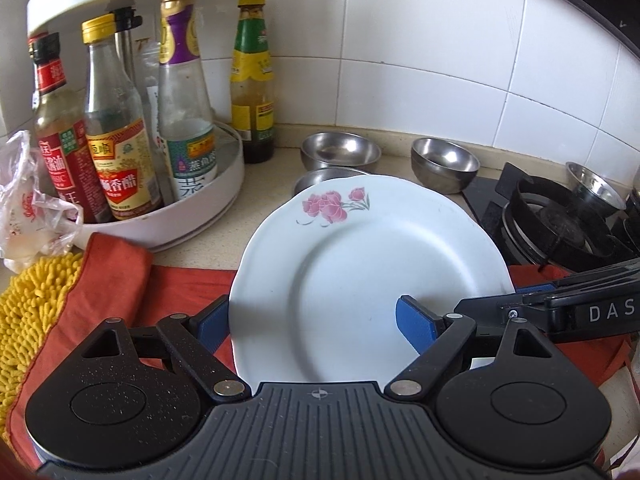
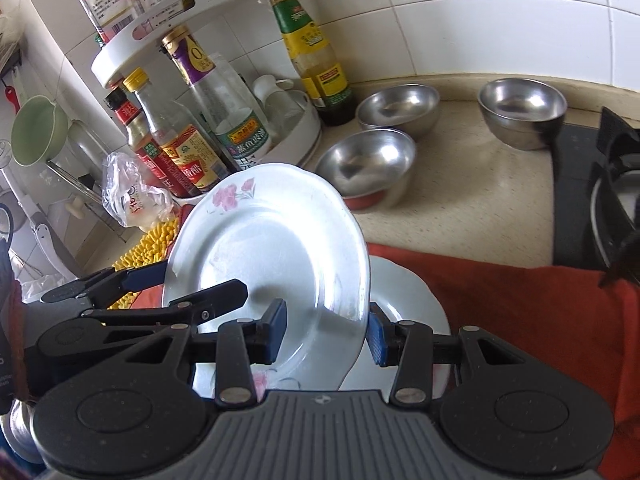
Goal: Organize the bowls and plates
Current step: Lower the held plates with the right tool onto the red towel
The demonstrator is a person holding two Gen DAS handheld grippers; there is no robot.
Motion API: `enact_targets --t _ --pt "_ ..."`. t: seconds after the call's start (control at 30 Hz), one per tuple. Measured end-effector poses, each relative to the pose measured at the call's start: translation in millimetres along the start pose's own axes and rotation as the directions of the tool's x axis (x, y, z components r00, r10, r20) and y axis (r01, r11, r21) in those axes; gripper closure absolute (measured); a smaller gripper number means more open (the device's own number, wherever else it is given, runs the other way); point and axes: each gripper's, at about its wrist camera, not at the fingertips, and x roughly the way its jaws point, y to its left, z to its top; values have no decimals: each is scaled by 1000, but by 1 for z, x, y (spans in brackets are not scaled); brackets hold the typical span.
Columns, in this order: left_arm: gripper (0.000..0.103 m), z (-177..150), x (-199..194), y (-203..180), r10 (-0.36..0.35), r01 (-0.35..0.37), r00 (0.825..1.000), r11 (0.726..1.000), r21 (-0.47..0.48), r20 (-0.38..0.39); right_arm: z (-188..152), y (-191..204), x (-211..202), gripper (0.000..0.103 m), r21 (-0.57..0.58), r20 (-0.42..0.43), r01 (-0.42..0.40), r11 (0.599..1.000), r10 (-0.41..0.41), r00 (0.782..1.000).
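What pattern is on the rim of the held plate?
Pink flowers with green stems on the white plate, clearest in the left wrist view.
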Motion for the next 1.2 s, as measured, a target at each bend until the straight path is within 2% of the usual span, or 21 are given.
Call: enact_targets --t 0.63,1.2 --pt "12 -23 4 -26 -31 32 998 999 17 -51 -31 -23 -12 60 47 -48 33 998 -30 998" --pt "12 -31 25 -33 -33 36 992 999 23 -119 -37 -33 3 60 66 -101 61 996 -54 993"
